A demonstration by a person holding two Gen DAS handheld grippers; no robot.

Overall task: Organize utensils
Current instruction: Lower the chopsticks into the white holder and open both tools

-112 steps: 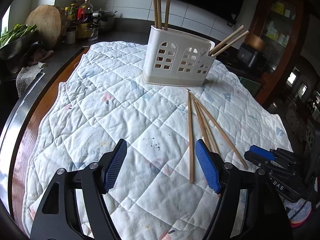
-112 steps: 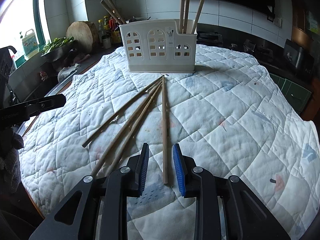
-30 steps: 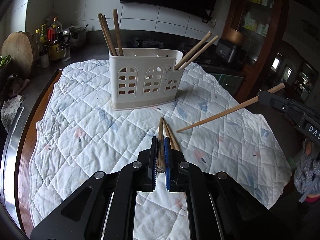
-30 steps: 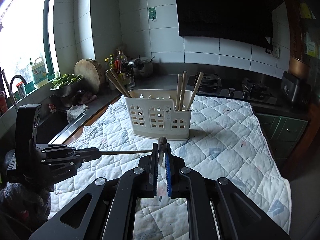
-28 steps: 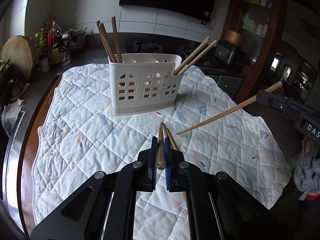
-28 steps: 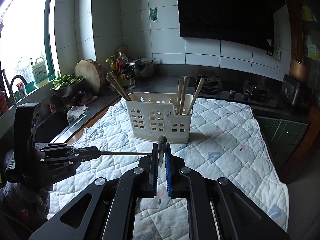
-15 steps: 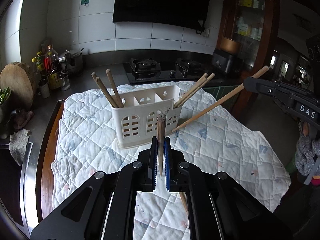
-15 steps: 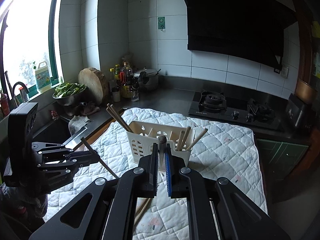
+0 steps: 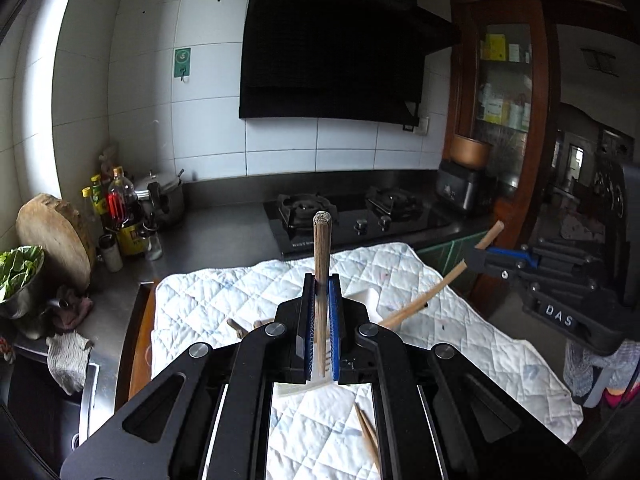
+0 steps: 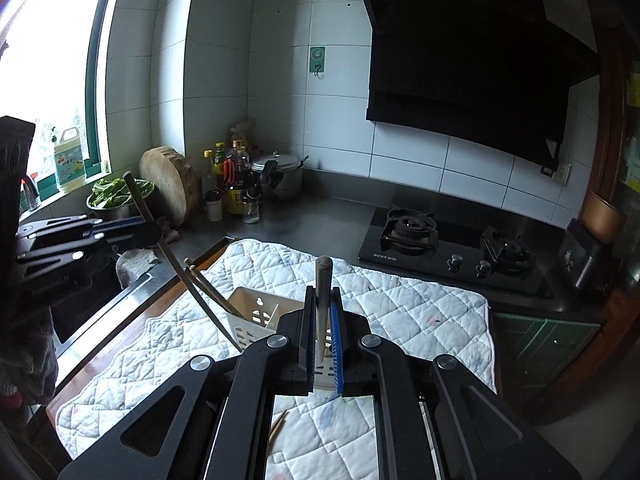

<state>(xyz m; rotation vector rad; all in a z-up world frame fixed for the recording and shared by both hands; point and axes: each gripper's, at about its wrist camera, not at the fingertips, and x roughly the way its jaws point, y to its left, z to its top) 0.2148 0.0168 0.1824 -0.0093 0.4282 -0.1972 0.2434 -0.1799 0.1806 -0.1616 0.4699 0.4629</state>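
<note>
Left gripper (image 9: pixel 321 322) clamped tight on one chopstick (image 9: pixel 322 264), blue pads pinching it near the middle, blunt end poking up and away past the fingertips. Right gripper (image 10: pixel 323 328) same deal, squeezed shut on a second chopstick (image 10: pixel 322 300), tip pointing down toward the holder. Just below and ahead of both grippers: white utensil holder (image 10: pixel 256 312) sitting on the quilted mat (image 10: pixel 400 304), mostly hidden behind the gripper bodies, a few chopsticks already leaning out of its far-left corner (image 10: pixel 208 288). Two loose chopsticks (image 9: pixel 366 428) lying flat on the mat right under the left gripper, slightly to its right. Further out past the mat on the counter (image 9: pixel 224 232): gas hob (image 9: pixel 352 220) straight ahead, bottles (image 9: pixel 120 216) and a round wooden chopping block (image 9: pixel 56 240) off to the left, black range hood (image 9: pixel 332 52) up on the tiled wall.
</note>
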